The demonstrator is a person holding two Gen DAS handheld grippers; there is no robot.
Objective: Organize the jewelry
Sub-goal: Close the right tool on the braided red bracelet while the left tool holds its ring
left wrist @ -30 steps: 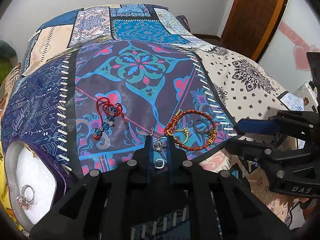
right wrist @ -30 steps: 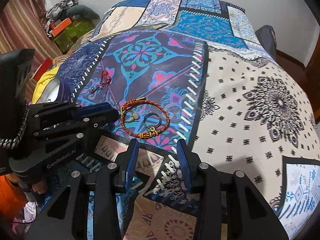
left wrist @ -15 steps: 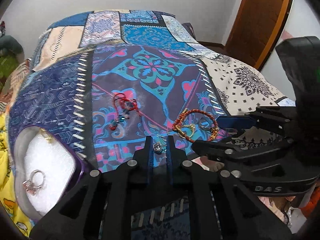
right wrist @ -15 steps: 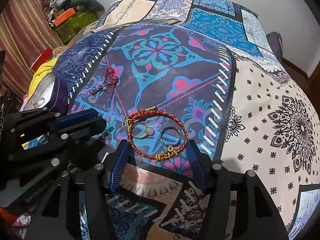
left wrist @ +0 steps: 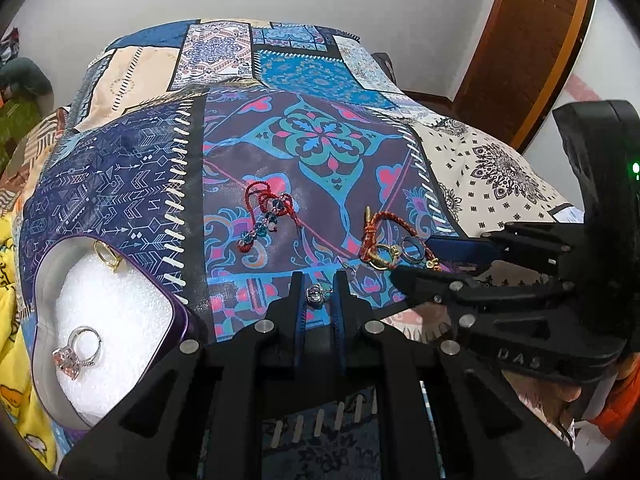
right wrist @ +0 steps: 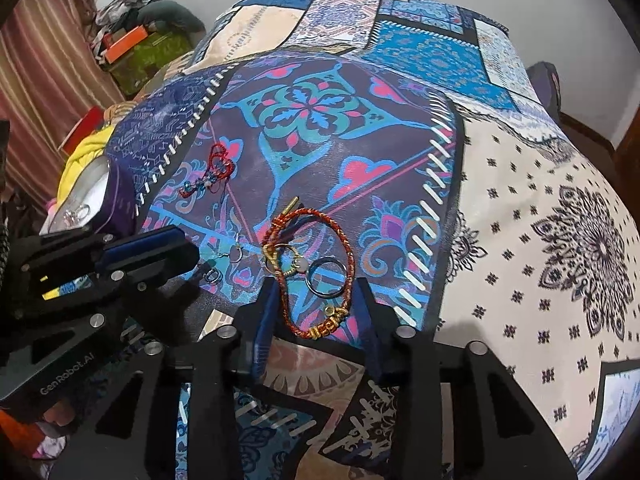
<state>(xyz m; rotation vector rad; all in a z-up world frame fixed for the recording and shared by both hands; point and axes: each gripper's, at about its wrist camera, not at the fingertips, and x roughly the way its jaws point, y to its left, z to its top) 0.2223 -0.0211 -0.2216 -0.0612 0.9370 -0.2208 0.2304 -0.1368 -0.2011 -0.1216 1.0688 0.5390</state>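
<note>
Left tool (left wrist: 319,280) clenched on small silver earring (left wrist: 316,293), lifted just above bed (left wrist: 120,184). Right tool (right wrist: 320,300) released, fingers straddling red braided bracelet (right wrist: 308,272); dark ring (right wrist: 326,278) and gold ring (right wrist: 290,260) inside bracelet. Purple jewelry box (left wrist: 172,308) left of bracelet.

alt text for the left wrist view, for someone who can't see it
The left gripper pinches a small silver earring above a patchwork bedspread. To its left a foam-lined box holds two rings; to its right the open right gripper approaches a red braided bracelet.
</note>
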